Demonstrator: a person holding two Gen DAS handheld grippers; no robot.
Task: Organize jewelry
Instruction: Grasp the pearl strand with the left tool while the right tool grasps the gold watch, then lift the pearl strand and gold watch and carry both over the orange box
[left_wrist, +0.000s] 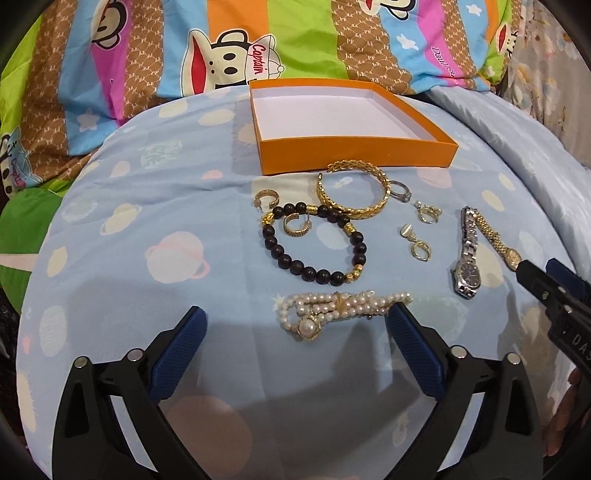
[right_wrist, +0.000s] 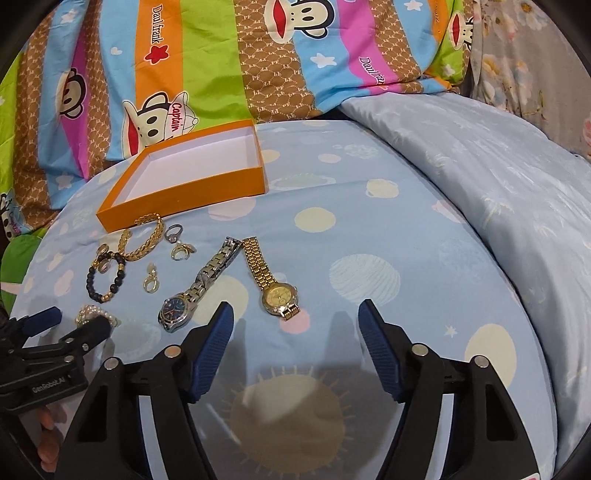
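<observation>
An empty orange box (left_wrist: 354, 155) (right_wrist: 184, 190) lies on the light blue quilt. In front of it lie a gold bangle (left_wrist: 352, 195) (right_wrist: 142, 242), a dark bead bracelet (left_wrist: 314, 243) (right_wrist: 105, 275), gold hoop earrings (left_wrist: 266, 198), a silver ring (left_wrist: 400, 191), small earrings (left_wrist: 419, 245) (right_wrist: 151, 282), a silver watch (left_wrist: 467, 258) (right_wrist: 195, 286) and a gold watch (right_wrist: 271, 280) (left_wrist: 491, 232). My left gripper (left_wrist: 295, 319) is open just before the pearl bracelet (left_wrist: 332, 312). My right gripper (right_wrist: 295, 314) is open just before the gold watch.
A striped cartoon-monkey sheet (left_wrist: 147, 62) (right_wrist: 184, 74) lies behind the box. A folded pale blue quilt (right_wrist: 480, 166) rises at the right. Each gripper shows at the edge of the other's view, the right one (left_wrist: 546, 288) beside the gold watch, the left one (right_wrist: 70, 325) over the pearl bracelet.
</observation>
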